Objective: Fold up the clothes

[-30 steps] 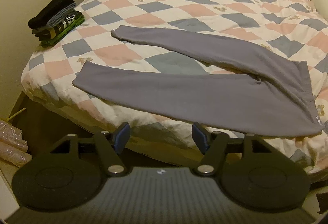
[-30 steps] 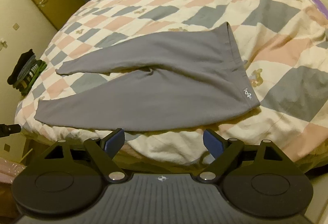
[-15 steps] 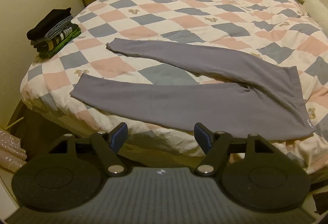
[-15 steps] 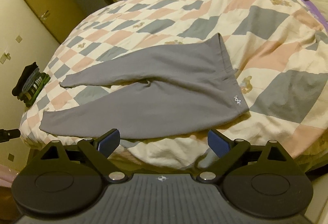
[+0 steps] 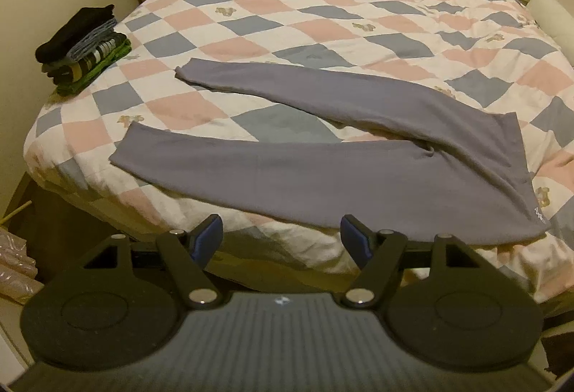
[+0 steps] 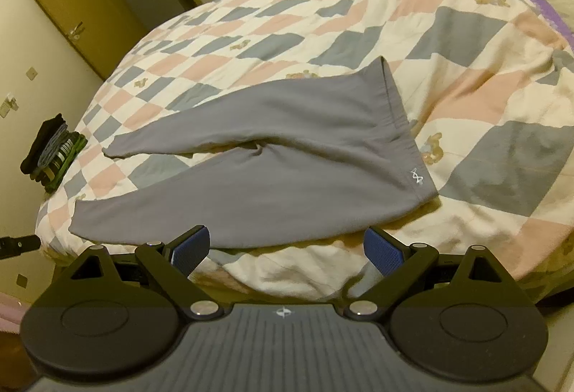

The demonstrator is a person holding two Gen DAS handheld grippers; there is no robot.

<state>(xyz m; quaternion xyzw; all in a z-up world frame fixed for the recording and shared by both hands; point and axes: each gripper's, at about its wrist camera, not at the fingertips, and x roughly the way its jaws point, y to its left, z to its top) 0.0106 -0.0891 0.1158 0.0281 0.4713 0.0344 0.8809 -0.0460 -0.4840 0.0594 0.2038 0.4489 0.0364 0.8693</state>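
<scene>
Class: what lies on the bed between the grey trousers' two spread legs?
Only bare checked quilt between the legs of the grey trousers; clearest in the left wrist view.

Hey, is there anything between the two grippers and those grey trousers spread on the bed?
Nothing visible. The grey trousers lie flat and uncovered on the checked quilt, just beyond the open left gripper and right gripper. The folded pile sits well aside.

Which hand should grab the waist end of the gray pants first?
Probably the right. The right gripper hangs open just below the waistband corner of the gray pants. The left gripper faces the near leg's middle, with the waistband far off to its side.
</scene>
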